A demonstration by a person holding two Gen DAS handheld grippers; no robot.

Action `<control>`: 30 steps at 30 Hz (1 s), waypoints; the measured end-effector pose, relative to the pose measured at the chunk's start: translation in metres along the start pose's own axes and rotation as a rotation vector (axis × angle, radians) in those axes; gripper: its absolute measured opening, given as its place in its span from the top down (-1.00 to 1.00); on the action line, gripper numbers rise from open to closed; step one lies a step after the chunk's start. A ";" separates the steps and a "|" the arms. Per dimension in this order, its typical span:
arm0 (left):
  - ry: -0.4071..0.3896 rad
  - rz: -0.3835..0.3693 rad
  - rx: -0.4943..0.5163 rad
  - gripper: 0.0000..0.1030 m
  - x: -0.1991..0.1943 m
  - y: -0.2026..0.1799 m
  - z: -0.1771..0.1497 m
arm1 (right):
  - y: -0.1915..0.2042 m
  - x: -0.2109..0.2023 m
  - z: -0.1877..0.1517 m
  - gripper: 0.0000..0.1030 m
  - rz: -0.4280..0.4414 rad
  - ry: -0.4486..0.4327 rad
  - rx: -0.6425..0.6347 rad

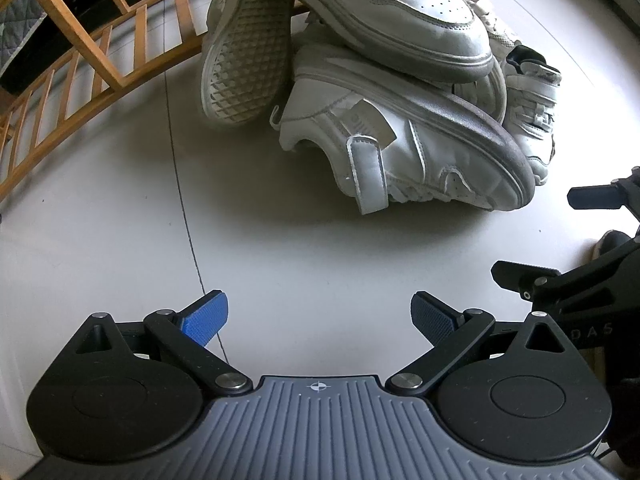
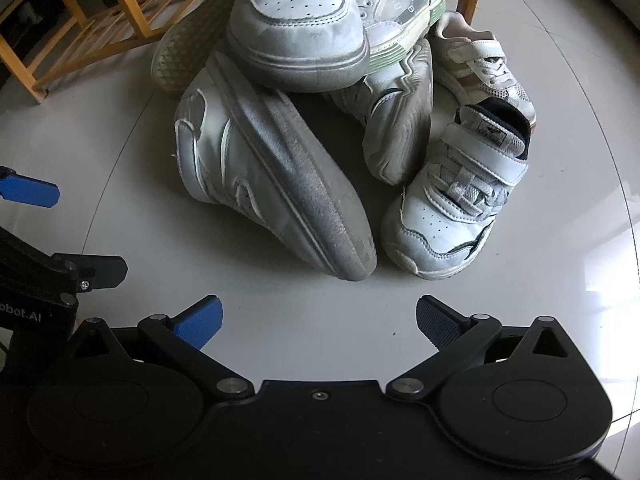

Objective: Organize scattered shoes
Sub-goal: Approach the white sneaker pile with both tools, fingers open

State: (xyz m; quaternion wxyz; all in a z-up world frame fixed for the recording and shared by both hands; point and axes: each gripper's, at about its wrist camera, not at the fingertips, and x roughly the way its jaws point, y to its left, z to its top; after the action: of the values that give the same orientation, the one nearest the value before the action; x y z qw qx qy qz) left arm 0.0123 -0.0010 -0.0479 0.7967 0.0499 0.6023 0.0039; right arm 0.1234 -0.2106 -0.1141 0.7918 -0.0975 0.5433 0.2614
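A heap of white shoes lies on the pale tiled floor, jumbled against the foot of a wooden rack at the far left, and none of them looks sorted yet. The left hand-held gripper hangs low over bare floor on the near side of the heap, its blue pads spread wide with nothing between them. The right hand-held gripper sits just beside it, likewise spread wide and empty, aimed at the same pile. Nearest the left one is a strap sneaker tipped onto its side with its grey sole turned up and rightward; another sneaker rests toe-down on top of it, and a third stands on edge at the left showing its waffle sole. On the right of the heap, a small child's shoe sits upright on the floor with its toe pointing near, touching the tipped sneaker's toe. The step in hand appears to be the approach before a first pick. The next move probably calls for choosing a shoe that carries no other, such as the small upright one or the top sneaker, closing on its collar or heel and lifting it clear so the pile does not slump, then carrying it toward the rack.
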 end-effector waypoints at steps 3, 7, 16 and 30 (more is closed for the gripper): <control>0.001 -0.001 -0.003 -0.93 0.000 0.001 0.001 | 0.000 0.000 0.000 -1.00 0.003 -0.002 -0.005; 0.003 0.000 -0.004 -0.93 0.001 0.001 0.002 | 0.000 0.001 0.001 -1.00 0.005 -0.001 -0.008; -0.008 0.017 -0.005 -0.93 0.001 0.002 0.007 | -0.001 0.003 0.003 -1.00 0.004 -0.001 -0.012; -0.018 0.038 0.010 -0.93 -0.002 0.000 0.012 | -0.002 0.003 0.004 -1.00 -0.001 -0.008 -0.013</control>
State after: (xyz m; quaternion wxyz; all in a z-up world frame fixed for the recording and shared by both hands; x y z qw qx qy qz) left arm 0.0229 -0.0022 -0.0432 0.8016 0.0654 0.5941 0.0158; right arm 0.1290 -0.2098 -0.1158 0.7935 -0.1020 0.5383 0.2649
